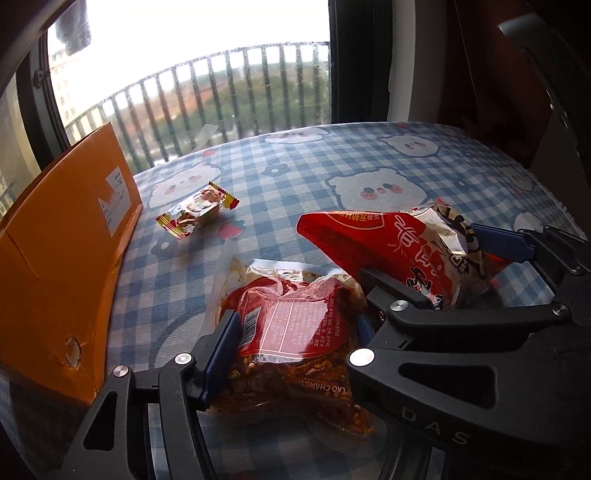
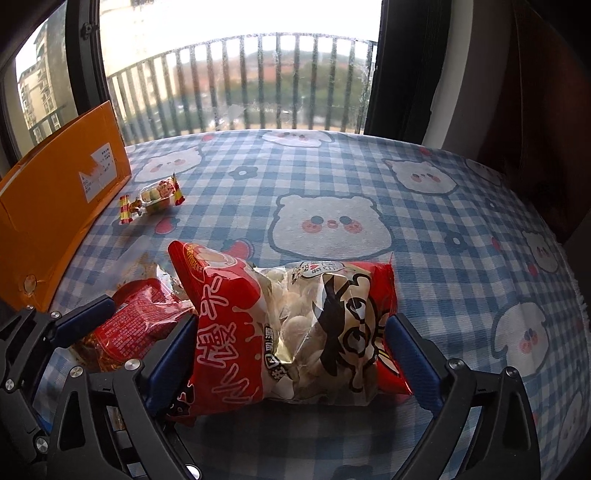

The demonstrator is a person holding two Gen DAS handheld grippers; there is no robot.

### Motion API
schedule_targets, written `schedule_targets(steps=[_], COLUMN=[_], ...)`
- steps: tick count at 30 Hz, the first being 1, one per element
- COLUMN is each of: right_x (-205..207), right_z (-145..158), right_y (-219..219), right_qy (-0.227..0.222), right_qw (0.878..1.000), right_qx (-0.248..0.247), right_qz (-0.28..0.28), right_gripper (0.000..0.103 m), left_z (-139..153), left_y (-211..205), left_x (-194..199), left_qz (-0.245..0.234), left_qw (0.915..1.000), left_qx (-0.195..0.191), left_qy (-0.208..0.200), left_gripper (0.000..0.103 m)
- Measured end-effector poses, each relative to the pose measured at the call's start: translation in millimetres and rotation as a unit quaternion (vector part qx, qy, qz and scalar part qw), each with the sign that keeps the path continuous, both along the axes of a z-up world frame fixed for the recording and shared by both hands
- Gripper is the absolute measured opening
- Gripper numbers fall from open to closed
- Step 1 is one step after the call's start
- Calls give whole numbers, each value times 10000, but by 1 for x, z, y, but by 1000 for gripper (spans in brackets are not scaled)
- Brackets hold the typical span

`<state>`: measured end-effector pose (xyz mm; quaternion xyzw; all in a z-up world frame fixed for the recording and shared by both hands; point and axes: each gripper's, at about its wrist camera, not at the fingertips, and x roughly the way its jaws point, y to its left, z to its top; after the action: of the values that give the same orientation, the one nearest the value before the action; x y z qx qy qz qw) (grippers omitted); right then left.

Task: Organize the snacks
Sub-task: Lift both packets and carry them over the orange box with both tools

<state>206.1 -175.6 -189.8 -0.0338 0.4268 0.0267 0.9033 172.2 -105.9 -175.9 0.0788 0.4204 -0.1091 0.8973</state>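
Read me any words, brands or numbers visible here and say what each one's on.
"LAO CHANGSH", cut off: spicy snack bag, left tongs.
"DAS": right tongs' body.
Chinese characters on red bun bag: not transcribed.
White label on orange box: too small.

On the tabletop [image 2: 424, 229], toward its left edge: a cardboard box [image 2: 55, 206], standing upright. Just right of the box's far end, lying flat: a small candy packet [image 2: 155, 195]. Nearer the cameras, side by side: a spicy snack pouch [image 1: 288, 332] on the left, between the fingers [image 1: 221, 354] of the left gripper [image 1: 295, 350], and a biscuit-ball bag [image 2: 295, 332] on the right, between the fingers [image 2: 410, 354] of the right gripper [image 2: 291, 362]. Overlapping at the pouch's right edge, the bag's corner above it. Behind the tabletop: a window [image 2: 240, 22] with a railing [image 2: 258, 81] outside. Right of the window: a curtain [image 2: 406, 66].
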Motion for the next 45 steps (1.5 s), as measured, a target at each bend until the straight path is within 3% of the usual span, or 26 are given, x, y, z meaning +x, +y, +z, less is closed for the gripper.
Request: schedule_targets(steps=[5,12,24,45], right_x=[-11,-25,-45,-78], right_z=[5,12,25,92], right_y=[4,6,6,36], right_qy=[-164,-187,-197,-1163], right_qw=[9998,9997,9986,9919], right_qx=[-50,109,462,507], right_qz=[-62,-78,-147,-105], right_gripper=[70,61,58,58], left_z=[2,8,26,93], left_y=[0,2,9,44], left_x=[-4,-12,-29,-56], left_qz=[-7,4,57,245], left_qw=[10000,9999,9994,9924], left_qx=[-27,-140,-232,-334], left_qy=[-29,-29,-250,-1160], left_gripper=[56,51,49,47])
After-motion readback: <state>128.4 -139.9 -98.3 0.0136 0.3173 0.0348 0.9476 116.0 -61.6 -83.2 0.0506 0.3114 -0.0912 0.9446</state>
